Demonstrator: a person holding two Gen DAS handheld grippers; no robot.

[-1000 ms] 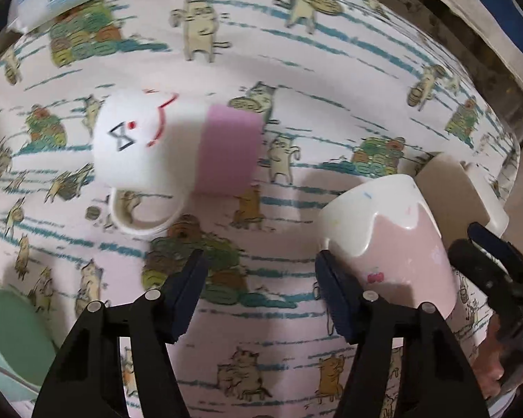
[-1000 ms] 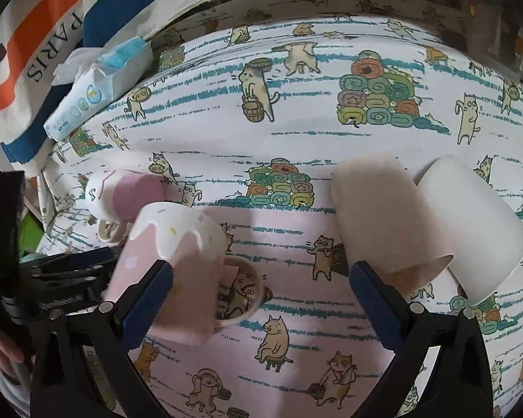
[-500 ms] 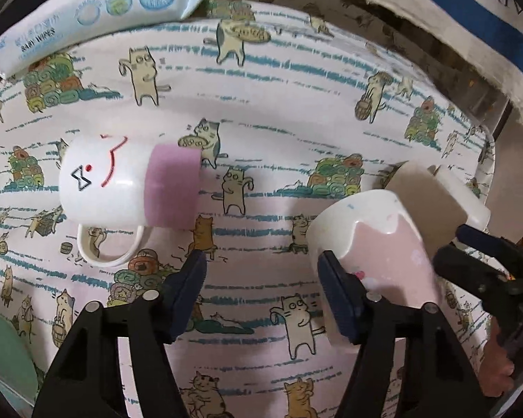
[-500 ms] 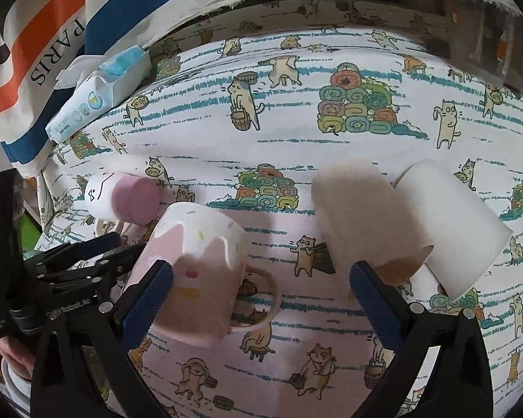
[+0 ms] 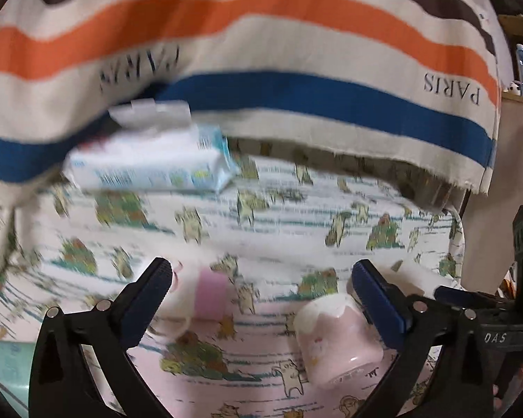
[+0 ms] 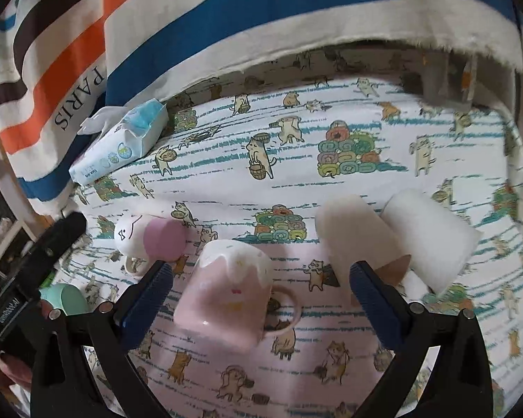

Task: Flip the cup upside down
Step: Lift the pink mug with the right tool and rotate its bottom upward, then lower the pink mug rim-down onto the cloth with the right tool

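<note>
Right wrist view showed the pink mug standing mouth-down on the cat-print cloth, between the spread, empty fingers of the right gripper. The left gripper was likewise splayed and held nothing, its view badly blurred. I judged the risk lay in a careless sweep: either gripper could clip the handle and topple the mug against the paper cups nearby.
</note>
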